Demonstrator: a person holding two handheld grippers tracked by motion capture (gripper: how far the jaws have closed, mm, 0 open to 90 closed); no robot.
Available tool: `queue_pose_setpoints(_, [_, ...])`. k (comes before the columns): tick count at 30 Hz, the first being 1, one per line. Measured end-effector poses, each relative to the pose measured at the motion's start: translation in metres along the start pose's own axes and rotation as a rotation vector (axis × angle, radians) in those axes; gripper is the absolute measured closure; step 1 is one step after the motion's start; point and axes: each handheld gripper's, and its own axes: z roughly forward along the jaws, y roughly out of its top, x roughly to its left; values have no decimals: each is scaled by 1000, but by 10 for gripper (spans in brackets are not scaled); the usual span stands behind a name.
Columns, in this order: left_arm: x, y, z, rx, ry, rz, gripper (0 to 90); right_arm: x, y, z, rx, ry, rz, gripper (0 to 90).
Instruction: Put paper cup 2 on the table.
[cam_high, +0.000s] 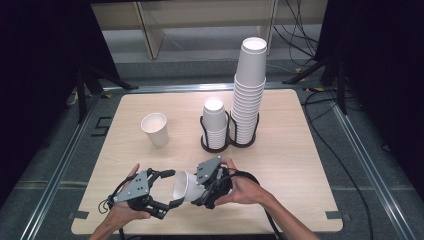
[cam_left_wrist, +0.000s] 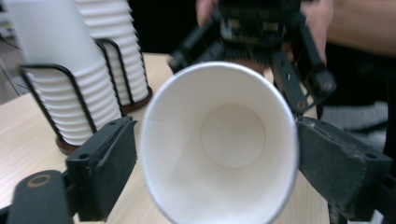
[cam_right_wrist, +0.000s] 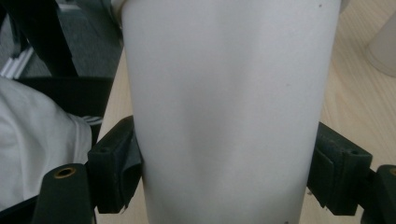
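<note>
Handover is the step, I judge: paper cup (cam_high: 184, 187) hangs sideways over the counter's (cam_high: 300, 150) near edge, right tool (cam_high: 200, 192) clamped on its body, left tool (cam_high: 167, 192) pinching its rim. Grip lightly; crushing thin walls spoils it.

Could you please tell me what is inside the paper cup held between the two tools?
The cup looks empty: the left gripper view looks straight into its mouth and shows bare white walls and a clean round bottom. What lies beneath the cup on the table is covered by it and the hands.
</note>
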Motion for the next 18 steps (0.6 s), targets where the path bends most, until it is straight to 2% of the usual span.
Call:
queue_pose_setpoints(2, [3, 1, -3, -35, 4, -23, 147, -4, -8, -2, -35, -17, 45, 224])
queue_pose_setpoints(3, [4, 1, -5, -40, 13, -39, 146, -6, -11, -3, -39, -40, 58, 222])
queue_pose_setpoints(4, [6, 0, -4, -68, 19, -55, 146, -8, -15, -4, -59, -57, 89, 222])
queue_pose_setpoints(5, [7, 0, -5, -69, 28, -62, 146, -11, -19, -5, -91, -57, 116, 221])
queue_pose_setpoints(7, [9, -2, -8, -48, 59, -88, 146, -15, -24, -6, -135, -94, 148, 220])
queue_pose_setpoints(10, [13, -6, -7, -56, 78, -150, 146, -20, -28, -11, -189, -126, 182, 220])
queue_pose_setpoints(12, [14, -8, -7, -49, 97, -177, 146, -21, -29, -13, -224, -134, 202, 219])
queue_pose_setpoints(14, [16, -9, -6, -58, 105, -191, 146, -22, -29, -16, -251, -142, 212, 218])
queue_pose_setpoints(16, [17, -11, -6, -86, 96, -206, 146, -22, -30, -18, -271, -153, 218, 218])
queue_pose_setpoints(18, [18, -10, -8, -64, 117, -206, 146, -23, -32, -19, -289, -162, 228, 217])
